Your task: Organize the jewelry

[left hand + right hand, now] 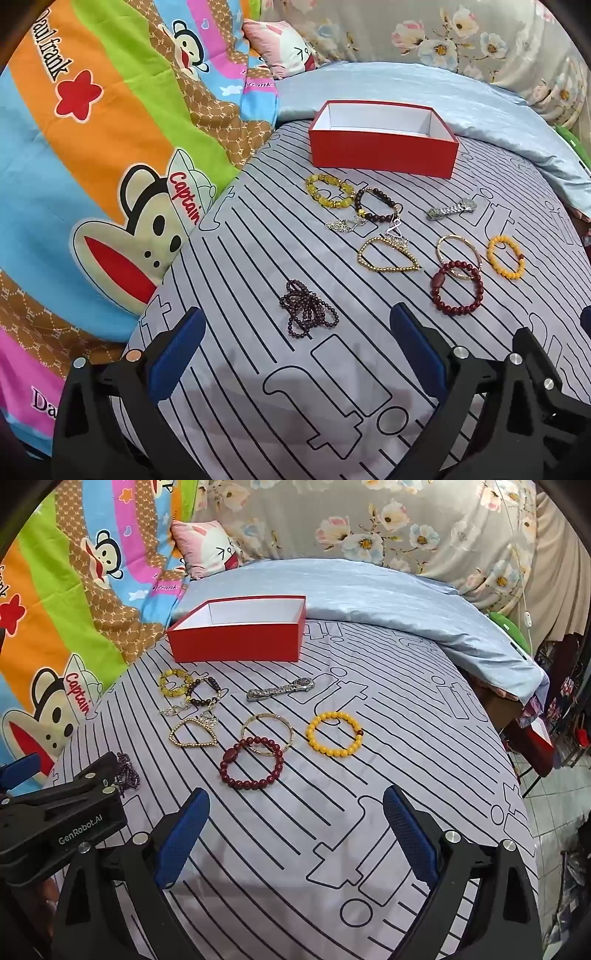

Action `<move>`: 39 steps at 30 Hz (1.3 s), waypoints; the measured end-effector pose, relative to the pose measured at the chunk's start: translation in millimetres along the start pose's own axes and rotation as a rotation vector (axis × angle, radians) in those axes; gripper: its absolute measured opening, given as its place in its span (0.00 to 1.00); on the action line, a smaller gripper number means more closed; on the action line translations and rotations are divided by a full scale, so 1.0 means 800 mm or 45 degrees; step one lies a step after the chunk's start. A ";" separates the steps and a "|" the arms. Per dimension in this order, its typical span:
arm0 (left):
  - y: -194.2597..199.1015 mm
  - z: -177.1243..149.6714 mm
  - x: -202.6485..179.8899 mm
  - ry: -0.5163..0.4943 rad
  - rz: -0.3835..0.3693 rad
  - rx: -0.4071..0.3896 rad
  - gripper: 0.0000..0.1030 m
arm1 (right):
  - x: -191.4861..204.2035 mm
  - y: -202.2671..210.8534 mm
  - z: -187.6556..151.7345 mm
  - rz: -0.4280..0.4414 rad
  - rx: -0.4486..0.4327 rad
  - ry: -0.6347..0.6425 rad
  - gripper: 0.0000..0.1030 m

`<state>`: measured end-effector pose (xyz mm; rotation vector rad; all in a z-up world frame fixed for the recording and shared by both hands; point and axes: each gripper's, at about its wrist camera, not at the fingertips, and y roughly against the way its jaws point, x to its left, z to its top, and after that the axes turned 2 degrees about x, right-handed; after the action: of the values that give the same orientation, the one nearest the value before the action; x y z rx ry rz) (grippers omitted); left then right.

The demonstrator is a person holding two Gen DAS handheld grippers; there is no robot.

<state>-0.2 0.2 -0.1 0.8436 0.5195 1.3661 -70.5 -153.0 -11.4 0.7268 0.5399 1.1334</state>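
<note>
Both the left gripper (pixel 297 347) and right gripper (pixel 295 830) hover spread wide, gripping nothing. Ahead, the red box (pixel 236 642) sits open, showing only white lining. Bracelets lie loose before it: red beads (pixel 251 764), yellow beads (pixel 334 738), a watch (pixel 280 689). The left gripper partly hides the dark bead strand (pixel 308 308) in the right wrist view.
</note>
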 end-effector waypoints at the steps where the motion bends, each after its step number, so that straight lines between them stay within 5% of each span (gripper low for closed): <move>1: 0.002 -0.001 0.001 0.012 -0.015 -0.025 0.92 | -0.002 -0.002 -0.001 0.002 -0.001 -0.001 0.89; 39: -0.009 -0.007 0.003 0.023 -0.031 0.011 0.93 | -0.001 -0.004 0.002 0.025 -0.004 -0.014 0.89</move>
<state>0.3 3.7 -8.7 0.8300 0.5480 1.3513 -67.9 -154.6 -12.7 0.7364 0.5225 1.1481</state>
